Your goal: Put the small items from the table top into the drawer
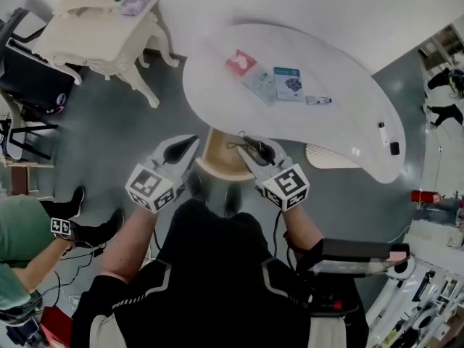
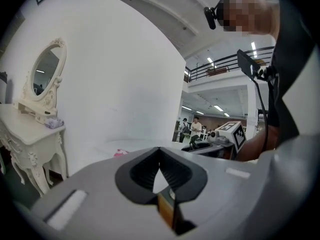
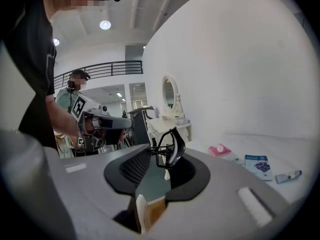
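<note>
The left tool [image 1: 190, 142] is pressed together and empty, at the open drawer's [image 1: 216, 162] left edge. The right tool [image 1: 250, 151] pinches a black eyelash curler [image 3: 173, 146] at the drawer's right edge. On the white tabletop [image 1: 348, 64] beyond lie a red packet [image 1: 241, 62], a blue card [image 1: 288, 83] and a small tube [image 1: 317, 100].

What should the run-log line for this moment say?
right gripper: shut on eyelash curler | left gripper: shut, empty | both near drawer at table edge | red packet, tube on table
</note>
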The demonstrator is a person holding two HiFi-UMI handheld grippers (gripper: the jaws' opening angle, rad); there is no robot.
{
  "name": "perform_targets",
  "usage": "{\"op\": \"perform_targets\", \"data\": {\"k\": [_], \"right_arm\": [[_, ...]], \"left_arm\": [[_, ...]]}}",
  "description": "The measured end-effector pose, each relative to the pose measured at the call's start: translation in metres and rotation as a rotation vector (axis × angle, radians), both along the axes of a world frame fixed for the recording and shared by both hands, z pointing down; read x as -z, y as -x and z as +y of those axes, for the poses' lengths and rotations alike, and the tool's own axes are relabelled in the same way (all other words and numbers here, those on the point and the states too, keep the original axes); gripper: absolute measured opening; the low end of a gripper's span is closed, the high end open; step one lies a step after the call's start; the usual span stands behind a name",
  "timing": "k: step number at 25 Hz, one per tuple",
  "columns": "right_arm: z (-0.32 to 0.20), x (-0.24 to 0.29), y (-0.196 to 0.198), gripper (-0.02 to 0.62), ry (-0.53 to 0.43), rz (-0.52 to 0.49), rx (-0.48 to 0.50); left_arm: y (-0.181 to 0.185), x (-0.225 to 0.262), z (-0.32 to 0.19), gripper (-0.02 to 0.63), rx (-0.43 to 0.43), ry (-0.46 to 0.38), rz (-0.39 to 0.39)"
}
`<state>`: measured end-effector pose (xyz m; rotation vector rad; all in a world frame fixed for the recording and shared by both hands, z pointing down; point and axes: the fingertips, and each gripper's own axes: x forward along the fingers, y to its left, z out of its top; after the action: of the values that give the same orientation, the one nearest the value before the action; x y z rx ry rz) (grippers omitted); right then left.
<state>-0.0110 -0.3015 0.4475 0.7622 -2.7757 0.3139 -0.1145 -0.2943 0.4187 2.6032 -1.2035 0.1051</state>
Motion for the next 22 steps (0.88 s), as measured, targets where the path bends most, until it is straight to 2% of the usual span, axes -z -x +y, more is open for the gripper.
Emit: {"op": "perform_targets", "data": {"k": [7, 13, 18, 22], "right_arm": [[-0.004, -0.046, 0.009, 0.098, 0.041, 0.072, 0.033], [0.001, -0.09, 0.011, 0.099, 0.075, 0.16, 0.063], [0.009, -0.122, 0.016, 0.098, 0.096, 0.213, 0.136], [0.01, -0.15, 0.02, 0.098, 0.102, 0.285, 0.187]], "left_arm": [[0.004, -0.043, -0.004, 0.0, -0.022, 0.076, 0.017], [-0.008, -0.083, -0.003, 0.0, -0.103, 0.13, -0.012], [-0.01, -0.127, -0.001, 0.0, -0.144, 0.221, -0.043], [-0.004, -0.152, -0.005, 0.0, -0.134, 0.258, -0.047]]}}
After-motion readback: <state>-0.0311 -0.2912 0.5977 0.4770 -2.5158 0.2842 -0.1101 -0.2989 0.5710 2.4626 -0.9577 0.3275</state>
